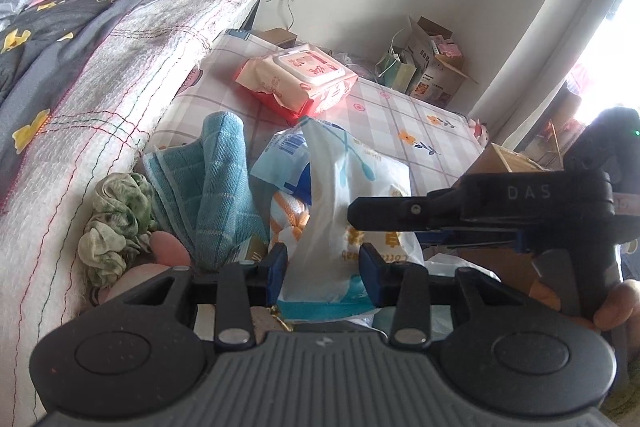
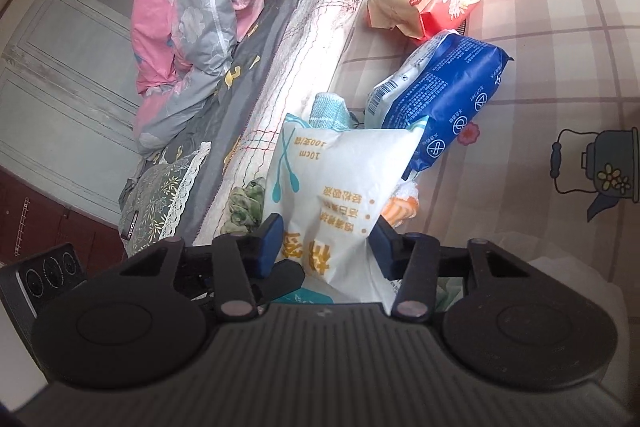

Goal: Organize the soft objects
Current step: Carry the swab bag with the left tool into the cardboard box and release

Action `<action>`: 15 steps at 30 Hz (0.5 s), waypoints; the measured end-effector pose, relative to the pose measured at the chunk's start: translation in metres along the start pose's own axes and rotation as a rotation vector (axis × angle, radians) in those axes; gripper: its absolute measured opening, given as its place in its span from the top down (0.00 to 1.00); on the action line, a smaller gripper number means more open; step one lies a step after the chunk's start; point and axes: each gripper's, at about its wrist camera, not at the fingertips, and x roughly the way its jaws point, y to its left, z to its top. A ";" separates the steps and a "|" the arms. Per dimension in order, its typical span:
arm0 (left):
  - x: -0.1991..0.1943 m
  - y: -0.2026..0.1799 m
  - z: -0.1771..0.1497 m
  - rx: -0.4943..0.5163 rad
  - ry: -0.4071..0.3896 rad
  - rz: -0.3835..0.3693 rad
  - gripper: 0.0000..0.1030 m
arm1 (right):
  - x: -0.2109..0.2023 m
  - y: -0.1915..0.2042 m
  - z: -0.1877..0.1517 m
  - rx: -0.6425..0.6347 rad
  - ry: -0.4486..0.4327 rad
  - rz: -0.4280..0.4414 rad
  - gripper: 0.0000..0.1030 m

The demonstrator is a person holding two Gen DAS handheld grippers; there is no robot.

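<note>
A white cotton-swab bag [image 1: 340, 211] with teal print stands between both grippers' fingers; it also shows in the right wrist view [image 2: 340, 203]. My left gripper [image 1: 323, 269] has its jaws on either side of the bag's lower end. My right gripper [image 2: 326, 247] straddles the same bag from the other side; its body [image 1: 500, 211] shows in the left wrist view. Whether either grip is firm is unclear. Behind lie a blue tissue pack [image 2: 444, 99], a teal towel [image 1: 216, 187], an orange-white cloth [image 1: 288, 219] and a green-white cloth [image 1: 116, 223].
A pink-red wet-wipes pack [image 1: 300, 79] lies farther back on the checked floral mat [image 1: 400, 115]. The bed's side [image 1: 120, 87] with quilts runs along the left. Cardboard boxes and bags [image 1: 424, 67] stand by the wall. A phone [image 2: 130, 225] lies on the bed.
</note>
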 end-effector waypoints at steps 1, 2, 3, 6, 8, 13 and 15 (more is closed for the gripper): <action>-0.002 -0.001 0.000 0.000 -0.003 0.001 0.61 | -0.003 0.002 0.000 -0.010 -0.006 -0.009 0.64; -0.005 -0.003 0.001 0.002 -0.006 0.000 0.61 | -0.005 0.004 -0.001 -0.019 -0.011 -0.013 0.64; -0.008 -0.005 0.001 0.004 -0.010 -0.001 0.62 | -0.007 0.006 -0.002 -0.024 -0.016 -0.013 0.65; -0.021 -0.015 0.003 0.022 -0.032 -0.012 0.63 | -0.021 0.011 -0.004 -0.038 -0.041 -0.005 0.66; -0.031 -0.027 0.004 0.048 -0.050 -0.022 0.63 | -0.034 0.015 -0.005 -0.049 -0.062 0.001 0.67; -0.042 -0.069 0.011 0.129 -0.073 -0.074 0.63 | -0.083 0.022 -0.013 -0.078 -0.133 0.001 0.67; -0.039 -0.093 0.012 0.177 -0.066 -0.106 0.63 | -0.107 0.019 -0.017 -0.086 -0.161 -0.020 0.68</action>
